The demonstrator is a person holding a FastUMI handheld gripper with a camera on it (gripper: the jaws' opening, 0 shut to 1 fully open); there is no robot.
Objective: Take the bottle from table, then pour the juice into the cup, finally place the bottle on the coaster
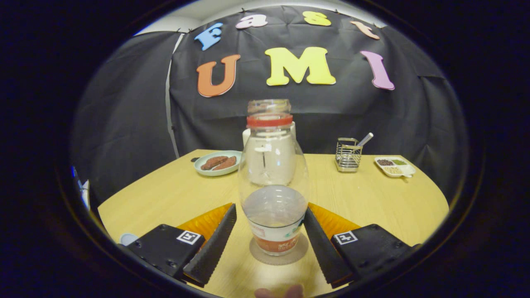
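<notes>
Clear plastic bottle [273, 182], nearly emptied, is seen upright on a round coaster [279, 253] between the released jaws of the gripper [271, 244]. A straight withdrawal is advised, so neither finger clips it. A pale wooden worktop [372, 198] is backed by black cloth.

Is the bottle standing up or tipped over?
Standing up. The bottle sits upright on the coaster, open mouth at the top, between the open gripper fingers; the right finger looks close against it.
</notes>
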